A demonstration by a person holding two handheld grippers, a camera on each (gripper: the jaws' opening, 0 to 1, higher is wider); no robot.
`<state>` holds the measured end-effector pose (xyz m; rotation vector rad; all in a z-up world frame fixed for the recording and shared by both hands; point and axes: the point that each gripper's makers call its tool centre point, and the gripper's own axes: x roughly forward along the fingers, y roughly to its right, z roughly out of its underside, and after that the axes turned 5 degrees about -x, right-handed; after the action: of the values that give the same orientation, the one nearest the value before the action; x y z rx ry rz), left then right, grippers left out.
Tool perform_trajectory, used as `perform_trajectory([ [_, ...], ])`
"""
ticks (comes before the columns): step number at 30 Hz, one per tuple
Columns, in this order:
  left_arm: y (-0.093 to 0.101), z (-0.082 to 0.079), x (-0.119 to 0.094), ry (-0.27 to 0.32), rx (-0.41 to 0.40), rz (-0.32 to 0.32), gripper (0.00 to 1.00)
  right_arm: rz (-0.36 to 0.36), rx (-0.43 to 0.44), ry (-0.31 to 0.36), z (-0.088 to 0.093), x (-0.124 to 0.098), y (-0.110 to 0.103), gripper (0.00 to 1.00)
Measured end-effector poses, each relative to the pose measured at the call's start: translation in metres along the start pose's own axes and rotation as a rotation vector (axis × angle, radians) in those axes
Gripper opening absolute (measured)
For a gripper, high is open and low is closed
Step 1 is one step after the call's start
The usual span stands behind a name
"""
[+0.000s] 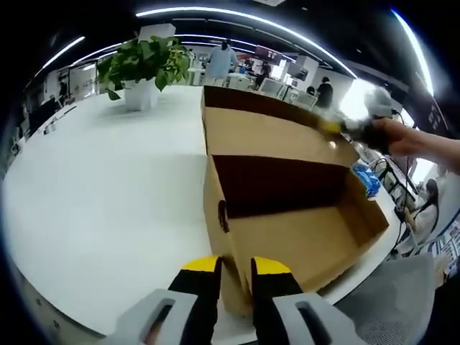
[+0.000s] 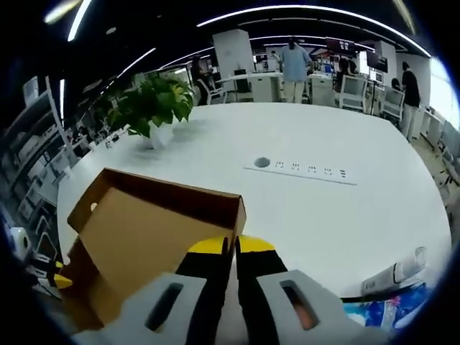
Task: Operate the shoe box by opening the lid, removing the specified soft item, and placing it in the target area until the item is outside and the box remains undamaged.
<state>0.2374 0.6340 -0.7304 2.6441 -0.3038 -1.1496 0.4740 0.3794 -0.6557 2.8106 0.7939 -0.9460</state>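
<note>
Left gripper view: nearest, the left gripper [image 1: 235, 267] has its yellow-tipped jaws pinched on the near corner wall of the shoe box [image 1: 302, 230], which sits at the near edge of the white worktop [image 1: 108, 194]. The box interior that shows looks bare; the soft item cannot be made out inside. Beyond it the lid [image 1: 266, 129] is swung up and back, and the right gripper [image 1: 345, 128], held by a person's hand [image 1: 406, 138], meets its far right edge.

In the right gripper view the jaws stand nearly together at the lid's rim, though whether cardboard lies between them cannot be told. A blue-and-white soft packet [image 2: 392, 305] lies beside this gripper on the worktop; possibly the item, already out. Farther off stands a potted plant [image 2: 152, 108].

The risk, as I judge it: pulling the lid further back could crease the hinge, and the pinched corner could crush or drag the box off the edge.
</note>
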Motion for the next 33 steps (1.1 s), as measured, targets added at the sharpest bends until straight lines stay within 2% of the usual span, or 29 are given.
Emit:
perform_trajectory([
  [17,0.0,0.0,0.001,0.007,-0.005,0.002,0.16,0.011,-0.103,0.117,-0.023,-0.054,-0.016,0.01],
  [27,-0.001,0.001,0.002,0.006,-0.005,0.002,0.17,0.028,-0.152,0.168,-0.023,-0.082,-0.027,0.01],
  [33,0.0,0.001,0.002,0.007,-0.009,0.004,0.17,0.033,-0.151,0.198,-0.018,-0.097,-0.031,0.0],
])
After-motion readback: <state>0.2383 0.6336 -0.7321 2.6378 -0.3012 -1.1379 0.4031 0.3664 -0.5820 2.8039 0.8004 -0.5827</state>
